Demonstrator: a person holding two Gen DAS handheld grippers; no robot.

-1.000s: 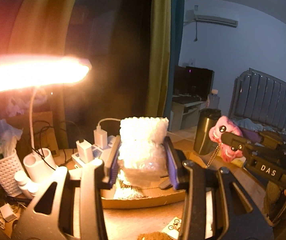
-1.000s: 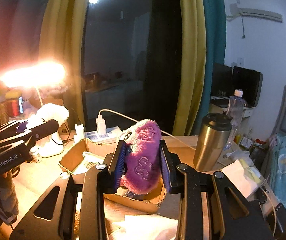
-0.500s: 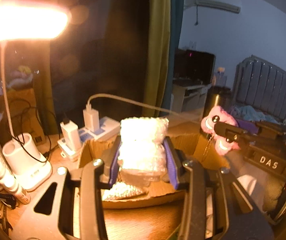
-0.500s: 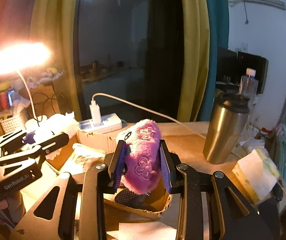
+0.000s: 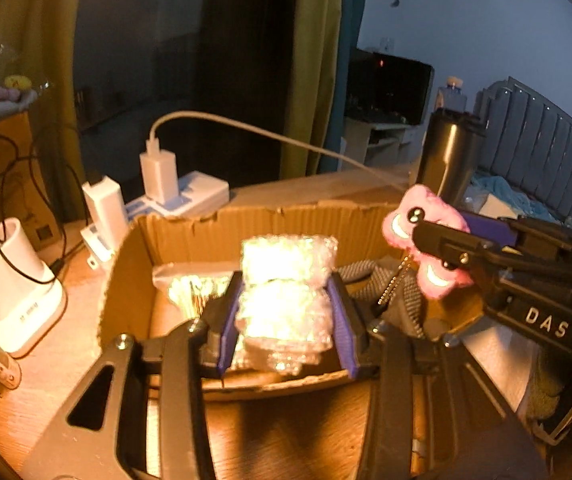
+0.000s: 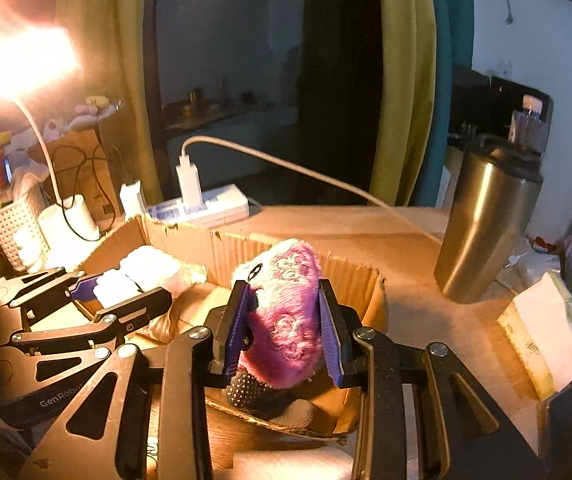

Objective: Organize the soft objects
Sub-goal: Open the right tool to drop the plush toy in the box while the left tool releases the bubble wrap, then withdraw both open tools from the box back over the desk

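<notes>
Soft objects are what both hands carry here, each held over the open cardboard box point(image 5: 190, 236) on the tabletop point(image 6: 366, 232), which looks like the collecting place. The left hand-held gripper point(image 5: 286, 316) is clamped on a wad of bubble wrap point(image 5: 286, 276), its purple pads point(image 5: 230, 320) pressing in from both sides so the light, springy wad cannot slip; it hangs above the middle of the box, over a crinkly packet point(image 5: 190, 288) lying inside. The right hand-held gripper point(image 6: 284, 328) is closed on a purple plush toy point(image 6: 286, 320), squeezed at its middle, low over the box's near right corner, where a dotted grey sock point(image 6: 254, 388) already lies. A small bead chain point(image 5: 394, 288) dangles from the plush. Both tools tilt downward, which suits lowering and letting go inside the walls, I judge. A steel tumbler point(image 6: 486, 232) stands well apart on the right, clear of the drop.
</notes>
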